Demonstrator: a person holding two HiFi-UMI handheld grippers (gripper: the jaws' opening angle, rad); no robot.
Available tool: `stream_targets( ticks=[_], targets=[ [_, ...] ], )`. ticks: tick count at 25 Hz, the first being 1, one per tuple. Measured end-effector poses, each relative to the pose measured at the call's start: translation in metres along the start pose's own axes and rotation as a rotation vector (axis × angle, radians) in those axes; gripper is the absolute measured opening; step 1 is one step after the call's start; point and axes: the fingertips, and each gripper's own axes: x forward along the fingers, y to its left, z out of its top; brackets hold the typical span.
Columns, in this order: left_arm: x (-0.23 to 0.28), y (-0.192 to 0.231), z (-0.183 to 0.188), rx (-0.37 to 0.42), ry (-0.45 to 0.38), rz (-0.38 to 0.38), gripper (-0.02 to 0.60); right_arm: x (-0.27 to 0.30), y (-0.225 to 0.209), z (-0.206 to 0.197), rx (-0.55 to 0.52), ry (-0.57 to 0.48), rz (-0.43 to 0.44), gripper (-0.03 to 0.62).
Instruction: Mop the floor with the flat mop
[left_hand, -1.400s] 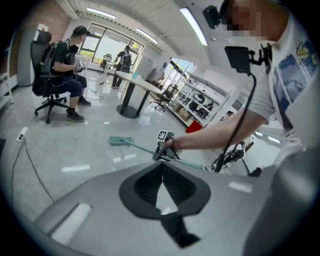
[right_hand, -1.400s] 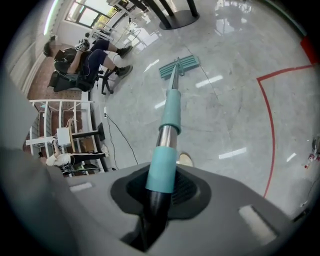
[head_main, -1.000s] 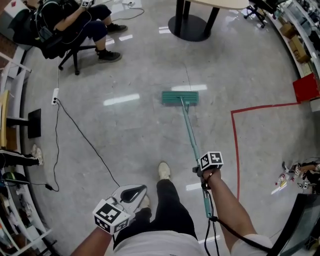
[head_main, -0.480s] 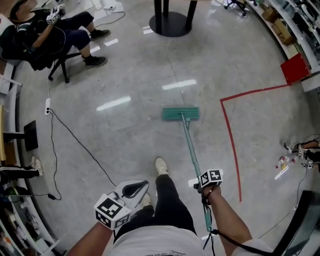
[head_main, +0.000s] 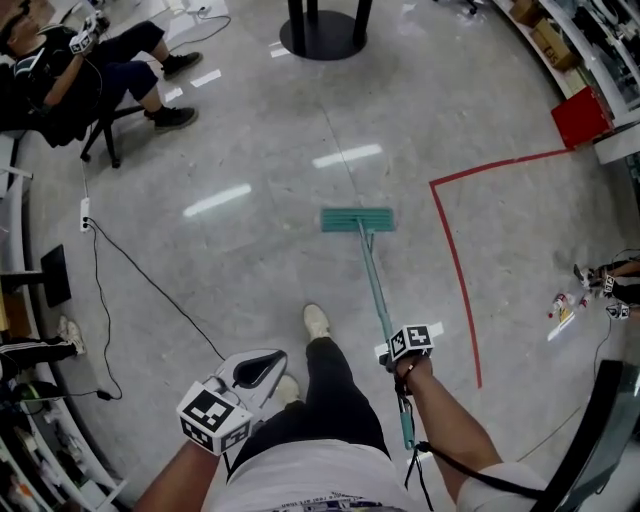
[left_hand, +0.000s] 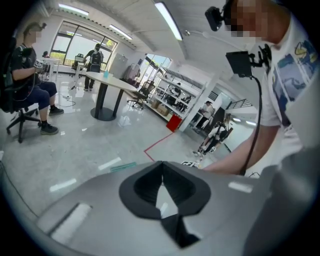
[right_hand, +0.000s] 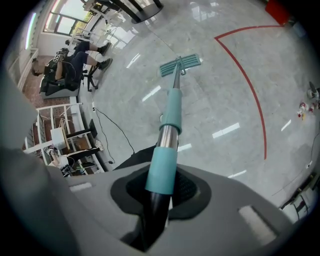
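- Grey polished floor (head_main: 250, 260): mopping looks to be mid-stroke. The next move calls for sliding the pad over an unwiped strip while keeping it flat.
- Teal flat mop with a long pole (head_main: 357, 219): its pad lies flat on the floor, far ahead of the person and left of the red tape line (head_main: 455, 270).
- Right hand-held gripper (right_hand: 162, 186): clamped on the pole's near teal sleeve.
- Left hand-held gripper (left_hand: 161, 190): jaws together and empty, at near left, well apart from the mop.

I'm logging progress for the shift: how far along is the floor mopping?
Done: the right gripper is shut on the mop handle, and the mop head lies flat on the floor. In hand: mopping with one gripper; the left gripper is shut, empty, off the handle. Left: no wet trail shows, so the mopped share cannot be told.
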Motion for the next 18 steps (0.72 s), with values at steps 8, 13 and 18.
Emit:
stream_targets(
  ticks=[8,13,18],
  targets=[
    [0.0,0.014,0.003,-0.028,-0.002,0.02,0.005,-0.012,0.001,0.039,-0.01,-0.007,-0.019,0.061],
    [-0.001,0.021,0.009,-0.057,-0.018,0.036,0.005,-0.018,0.007,0.068,-0.006,-0.007,-0.009,0.06],
    [0.0,0.029,0.021,-0.054,-0.023,0.044,0.005,-0.028,0.013,0.105,-0.005,-0.021,0.004,0.06]
  ],
)
